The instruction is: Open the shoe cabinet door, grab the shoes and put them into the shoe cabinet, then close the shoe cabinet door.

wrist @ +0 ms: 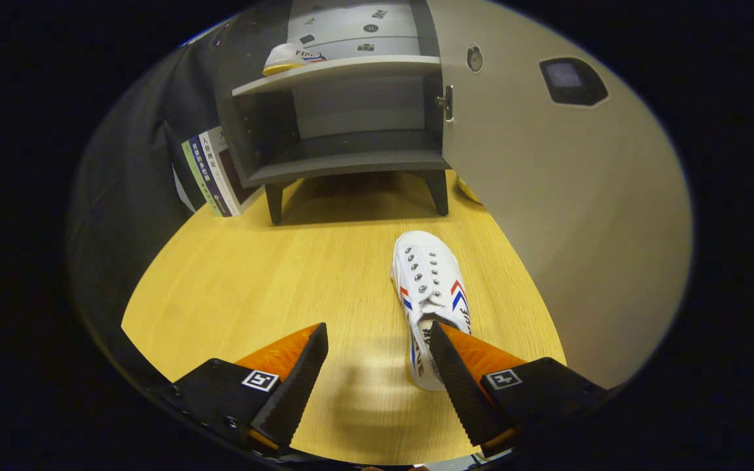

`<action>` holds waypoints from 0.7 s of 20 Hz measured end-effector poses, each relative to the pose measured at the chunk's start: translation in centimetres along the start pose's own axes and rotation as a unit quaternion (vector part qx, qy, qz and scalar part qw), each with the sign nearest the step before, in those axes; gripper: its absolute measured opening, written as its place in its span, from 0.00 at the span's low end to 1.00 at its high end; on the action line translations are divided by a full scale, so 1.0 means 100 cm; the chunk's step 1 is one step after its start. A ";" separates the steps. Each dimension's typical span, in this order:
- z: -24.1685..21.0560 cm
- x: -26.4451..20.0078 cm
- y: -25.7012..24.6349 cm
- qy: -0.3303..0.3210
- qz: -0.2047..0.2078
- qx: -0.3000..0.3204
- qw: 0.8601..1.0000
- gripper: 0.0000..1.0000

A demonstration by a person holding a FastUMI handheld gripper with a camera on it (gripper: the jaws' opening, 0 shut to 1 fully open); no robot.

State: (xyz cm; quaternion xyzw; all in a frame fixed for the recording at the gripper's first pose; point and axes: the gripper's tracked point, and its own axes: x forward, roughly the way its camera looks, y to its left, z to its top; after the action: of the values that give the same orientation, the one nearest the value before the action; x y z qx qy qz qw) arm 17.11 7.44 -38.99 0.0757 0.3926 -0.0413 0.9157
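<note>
- Off to your left, against the dark cloth, a few books [210, 173] lean beside the cabinet [344, 157]; they play no part in the job.
- Next along, the cabinet stands on its short legs at the far end of the wooden floor [252, 281]. One shoe [288, 57] already sits on its upper shelf, and the lower shelf [351, 157] looks bare.
- Nearer you, the gripper [377, 337] hangs above the floor with its fingers spread wide and nothing between them.
- Just right of the gap lies the second shoe [430, 288], white with striped sides. Its long axis runs almost straight away from you, toe toward the cabinet, heel toward you, and the heel is tucked under or behind the right finger [459, 379] (whether they touch, you cannot tell).
- So the move ahead, as I judge it, turns on one thing: the shoe sits off-centre to the right of the open fingers, in line with them, not across. You would need to shift right until the fingers straddle its narrow width before closing.
- Farthest right, the cabinet door [567, 216] stands swung wide open on its hinge [445, 103], close beside the shoe, so mind it as you slide over.
</note>
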 end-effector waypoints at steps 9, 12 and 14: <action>-0.015 0.059 0.001 0.032 0.004 -0.019 0.999 0.98; -0.008 0.068 -0.002 0.012 -0.016 -0.008 1.000 0.97; -0.006 0.071 -0.004 0.000 -0.032 -0.005 0.999 0.95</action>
State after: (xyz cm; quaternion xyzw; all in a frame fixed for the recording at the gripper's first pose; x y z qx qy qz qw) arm 21.54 7.07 -44.54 0.0584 0.3949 -0.0685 0.9143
